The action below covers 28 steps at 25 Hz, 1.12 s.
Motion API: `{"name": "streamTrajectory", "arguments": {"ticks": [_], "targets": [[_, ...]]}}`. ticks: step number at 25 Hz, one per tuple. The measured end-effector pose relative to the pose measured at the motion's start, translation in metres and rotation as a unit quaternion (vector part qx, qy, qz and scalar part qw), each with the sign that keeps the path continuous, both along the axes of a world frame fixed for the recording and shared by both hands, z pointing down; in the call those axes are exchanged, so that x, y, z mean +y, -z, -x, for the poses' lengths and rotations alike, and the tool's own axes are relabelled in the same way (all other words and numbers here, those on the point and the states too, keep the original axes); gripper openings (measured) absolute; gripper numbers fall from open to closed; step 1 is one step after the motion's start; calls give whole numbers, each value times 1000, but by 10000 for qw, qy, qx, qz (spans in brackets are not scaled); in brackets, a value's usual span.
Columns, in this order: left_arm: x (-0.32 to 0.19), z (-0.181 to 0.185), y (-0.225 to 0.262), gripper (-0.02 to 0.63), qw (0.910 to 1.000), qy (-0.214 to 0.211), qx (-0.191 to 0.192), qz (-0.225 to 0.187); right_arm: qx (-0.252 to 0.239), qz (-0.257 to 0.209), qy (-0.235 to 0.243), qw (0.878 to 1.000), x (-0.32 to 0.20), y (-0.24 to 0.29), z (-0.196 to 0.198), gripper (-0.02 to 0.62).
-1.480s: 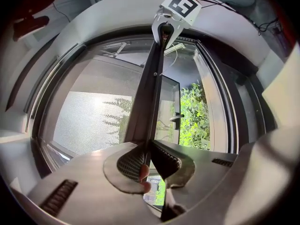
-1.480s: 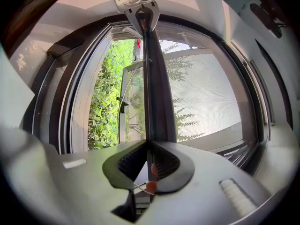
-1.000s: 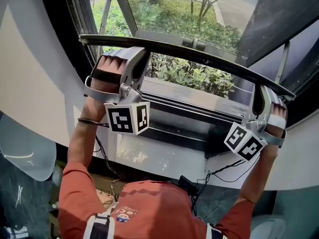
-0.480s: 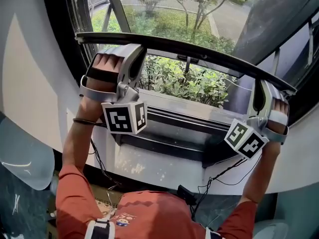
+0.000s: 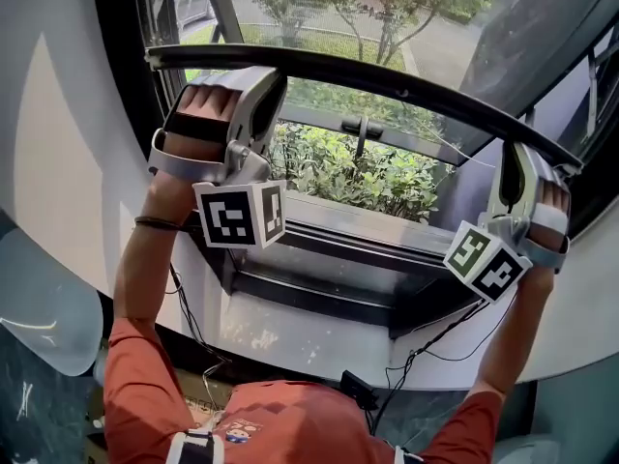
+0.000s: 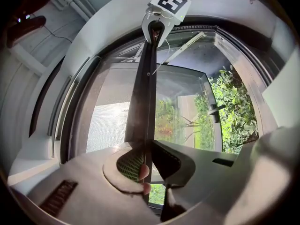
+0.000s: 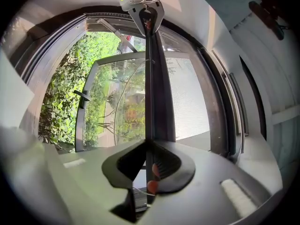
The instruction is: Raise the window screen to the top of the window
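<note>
The lifting step is judged to be in hand. The window screen's bottom bar (image 5: 387,78) is held across the opening, partway up, with shrubs (image 5: 358,167) seen beneath it, above the sill (image 5: 368,222). The fingers of the left gripper (image 5: 263,77) are nearly closed and clamped on the bar's left end. Those of the right gripper (image 5: 510,162) are likewise pinched on its right end, and in each gripper view the bar is seen running away from between the pads. The top of the window is not shown in the head view. An even upward push by both hands is called for next, so that the bar is kept level until the frame's top is met.
</note>
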<state>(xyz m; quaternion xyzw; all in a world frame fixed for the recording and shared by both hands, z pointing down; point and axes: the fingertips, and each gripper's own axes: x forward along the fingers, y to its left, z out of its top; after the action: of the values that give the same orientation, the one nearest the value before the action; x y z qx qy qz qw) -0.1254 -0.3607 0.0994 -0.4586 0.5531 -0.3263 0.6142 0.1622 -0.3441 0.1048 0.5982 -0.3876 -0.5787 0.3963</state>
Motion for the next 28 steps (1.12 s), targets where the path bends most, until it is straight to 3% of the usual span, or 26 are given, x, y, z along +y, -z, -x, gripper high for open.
{"name": "streamTrajectory", "arguments": {"ticks": [28], "targets": [[-3,1,138,60,9964,287,-56,-799,160,-658,-125,9976,-3,142,2,60]]}}
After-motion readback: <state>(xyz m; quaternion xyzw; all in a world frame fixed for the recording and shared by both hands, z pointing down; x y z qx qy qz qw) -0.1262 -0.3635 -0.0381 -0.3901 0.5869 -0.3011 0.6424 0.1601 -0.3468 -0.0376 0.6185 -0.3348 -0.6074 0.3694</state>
